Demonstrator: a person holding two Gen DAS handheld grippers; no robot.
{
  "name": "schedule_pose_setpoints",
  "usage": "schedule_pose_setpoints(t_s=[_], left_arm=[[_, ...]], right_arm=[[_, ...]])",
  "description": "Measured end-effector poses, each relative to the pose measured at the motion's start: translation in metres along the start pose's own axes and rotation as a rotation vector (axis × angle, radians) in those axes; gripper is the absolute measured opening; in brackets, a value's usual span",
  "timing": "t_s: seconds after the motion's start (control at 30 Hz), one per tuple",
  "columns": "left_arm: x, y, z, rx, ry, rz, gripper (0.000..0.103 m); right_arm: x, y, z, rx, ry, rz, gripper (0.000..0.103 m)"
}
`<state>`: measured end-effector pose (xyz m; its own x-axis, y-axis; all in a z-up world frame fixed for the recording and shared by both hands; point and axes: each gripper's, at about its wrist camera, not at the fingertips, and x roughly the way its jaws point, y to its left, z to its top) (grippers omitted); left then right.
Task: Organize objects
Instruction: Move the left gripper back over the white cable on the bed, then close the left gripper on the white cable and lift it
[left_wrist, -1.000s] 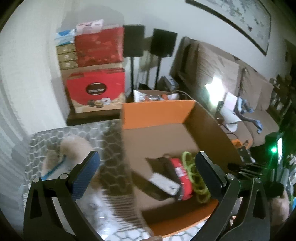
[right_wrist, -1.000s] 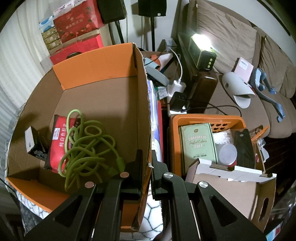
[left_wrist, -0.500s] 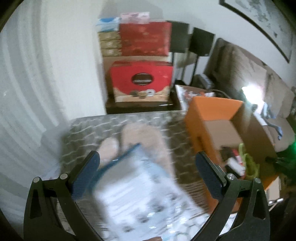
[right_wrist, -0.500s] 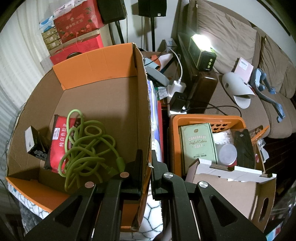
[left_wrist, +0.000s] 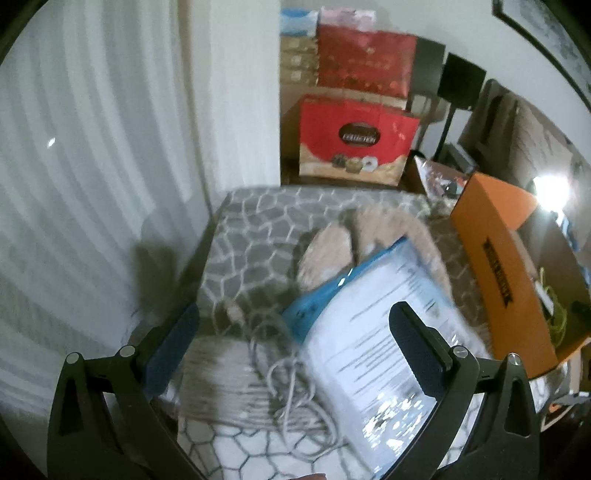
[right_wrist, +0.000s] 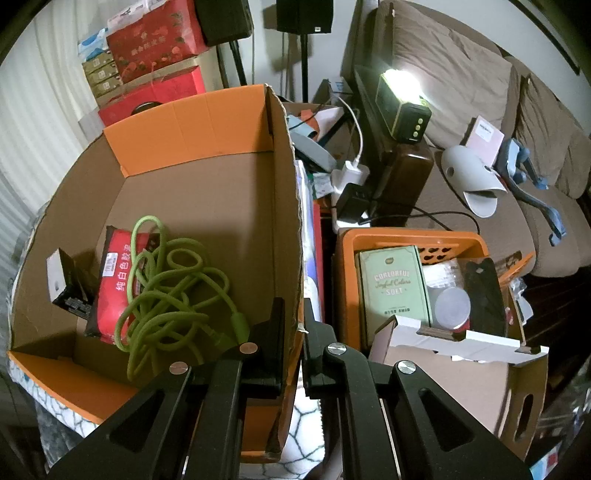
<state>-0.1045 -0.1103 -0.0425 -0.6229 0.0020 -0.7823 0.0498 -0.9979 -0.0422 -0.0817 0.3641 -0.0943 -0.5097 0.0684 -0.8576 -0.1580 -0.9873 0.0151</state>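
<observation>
My right gripper is shut on the right wall of the orange cardboard box. Inside the box lie a green cable, a red packet and a small black and white box. My left gripper is open and empty above a patterned grey blanket. Below it lie a white and blue plastic package, a beige plush item and a pale cord. The orange box shows at the right of the left wrist view.
Red gift boxes are stacked against the wall behind the blanket. A curtain hangs at the left. An orange crate with a green book and jars stands right of the box, with a sofa, a lamp and cables behind.
My left gripper has swung left, away from the orange box and over the blanket with the white and blue package. The right gripper has not moved.
</observation>
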Motion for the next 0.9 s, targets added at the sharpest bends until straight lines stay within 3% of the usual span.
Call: schedule_pose_setpoints(t_s=[0.33,0.5,0.6,0.83,0.9], left_arm=[[0.029,0.027,-0.039,-0.094,0.11,-0.062,0.103],[0.038,0.021,-0.043,-0.09,0.133,-0.067,0.096],[0.044,0.019,-0.047,-0.089,0.152,-0.073,0.086],[0.05,0.025,-0.052,-0.136,0.18,-0.126,0.045],[0.048,0.026,-0.052,-0.131,0.177,-0.117,0.038]], right_arm=[[0.002,-0.001,-0.002,-0.002,0.001,-0.004,0.007],[0.004,-0.002,-0.004,-0.001,0.003,-0.006,0.007],[0.004,-0.002,-0.005,-0.002,0.005,-0.008,0.007],[0.004,-0.001,-0.006,-0.003,0.007,-0.009,0.007],[0.004,-0.001,-0.006,-0.002,0.007,-0.009,0.007]])
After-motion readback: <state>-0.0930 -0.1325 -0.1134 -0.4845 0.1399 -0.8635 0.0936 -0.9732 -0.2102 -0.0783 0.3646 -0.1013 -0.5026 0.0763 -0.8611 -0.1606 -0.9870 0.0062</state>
